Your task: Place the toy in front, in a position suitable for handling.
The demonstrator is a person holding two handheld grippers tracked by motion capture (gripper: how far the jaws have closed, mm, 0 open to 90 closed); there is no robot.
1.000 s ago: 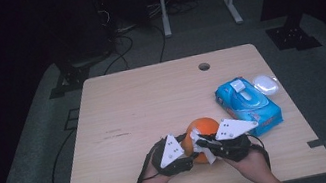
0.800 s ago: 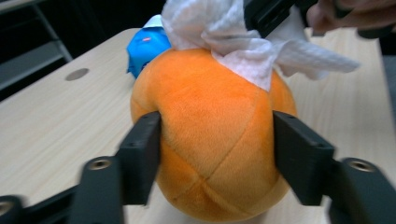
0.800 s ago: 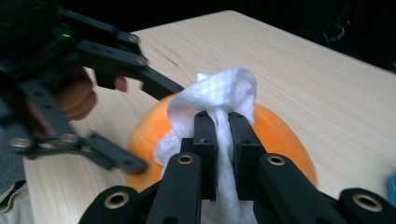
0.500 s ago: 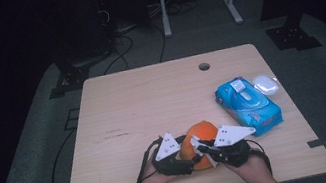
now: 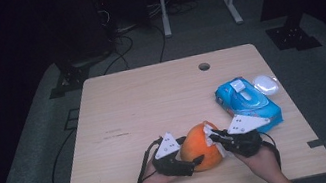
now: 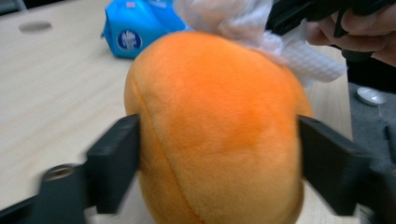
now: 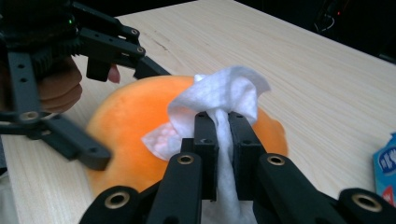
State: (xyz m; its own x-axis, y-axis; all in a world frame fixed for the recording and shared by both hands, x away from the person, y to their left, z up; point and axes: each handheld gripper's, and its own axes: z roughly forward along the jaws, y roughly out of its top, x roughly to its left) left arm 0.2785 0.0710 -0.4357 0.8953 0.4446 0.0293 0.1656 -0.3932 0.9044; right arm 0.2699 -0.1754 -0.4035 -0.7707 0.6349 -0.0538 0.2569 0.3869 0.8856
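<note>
Orange plush ball (image 5: 200,147), round and soft, sits on the pale wooden desk (image 5: 152,98) close to the near edge, a little right of its middle. I have my left gripper (image 6: 219,144) around it: in the left gripper view one black jaw stands at each flank of the ball. Those jaws have just been opening, with the ball between them; they now stand about half open, and whether the pads press the plush or merely touch it I cannot tell. My right gripper (image 7: 223,140) is closed tight on a crumpled white wipe (image 7: 224,93), which rests against the top of the ball on its right side. A blue soft pack of wipes (image 5: 246,102) lies near the right edge of the desk, beyond my right hand (image 5: 259,158), with a small white oval lid (image 5: 265,83) just beside its far corner.
</note>
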